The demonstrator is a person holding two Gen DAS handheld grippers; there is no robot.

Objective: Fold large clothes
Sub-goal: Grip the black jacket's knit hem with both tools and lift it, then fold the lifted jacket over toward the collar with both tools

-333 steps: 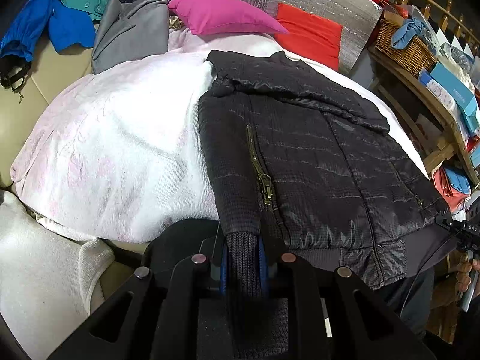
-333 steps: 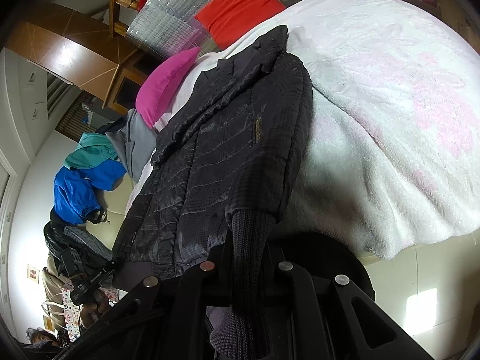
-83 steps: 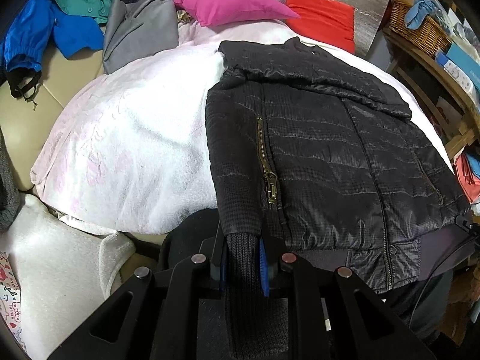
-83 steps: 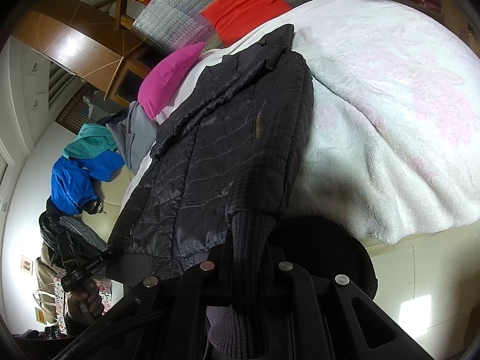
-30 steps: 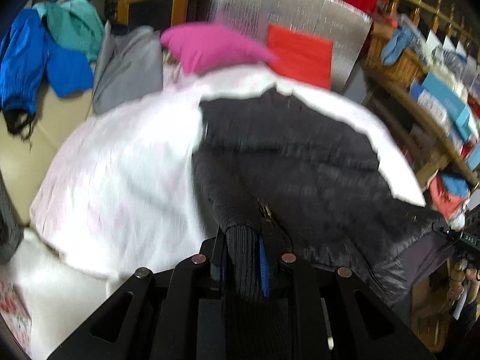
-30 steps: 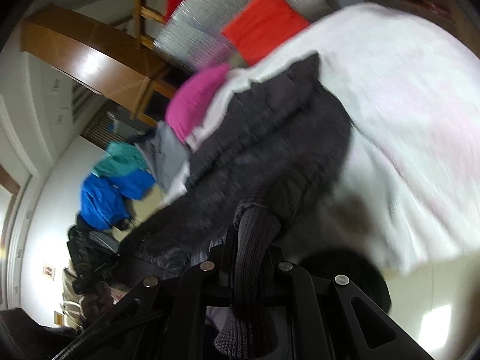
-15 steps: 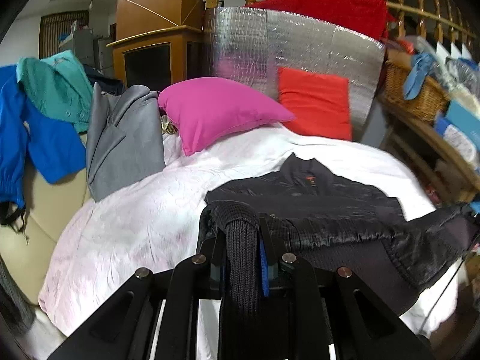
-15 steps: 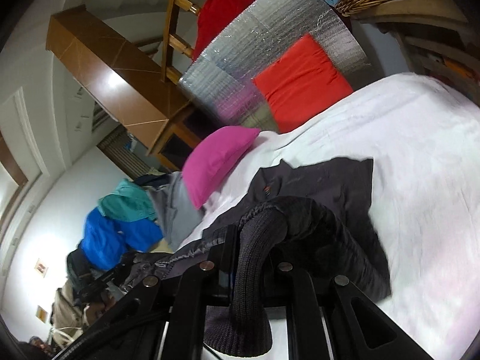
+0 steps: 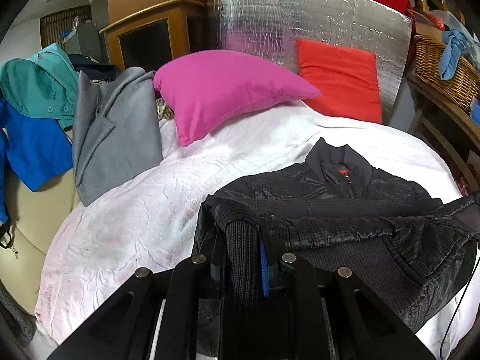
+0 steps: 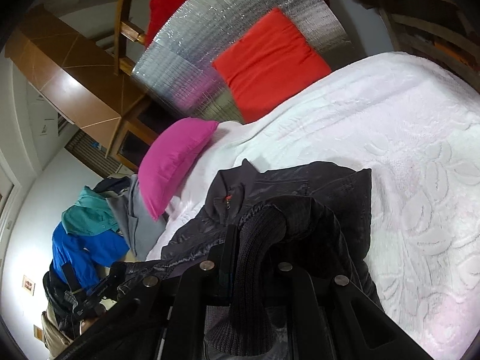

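Jacket (image 9: 354, 192) hem has been lifted off the near edge and carried toward the collar since a second ago; it lies on the white bedspread (image 9: 126, 210), right of centre. Left gripper (image 9: 241, 249) and right gripper (image 10: 258, 240) are each clamped on a ribbed cuff. Bottom-up fold judged about half done.

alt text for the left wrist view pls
The left gripper is shut on the ribbed hem of a black jacket, folding it up over itself on a white blanket. A pink pillow lies behind.
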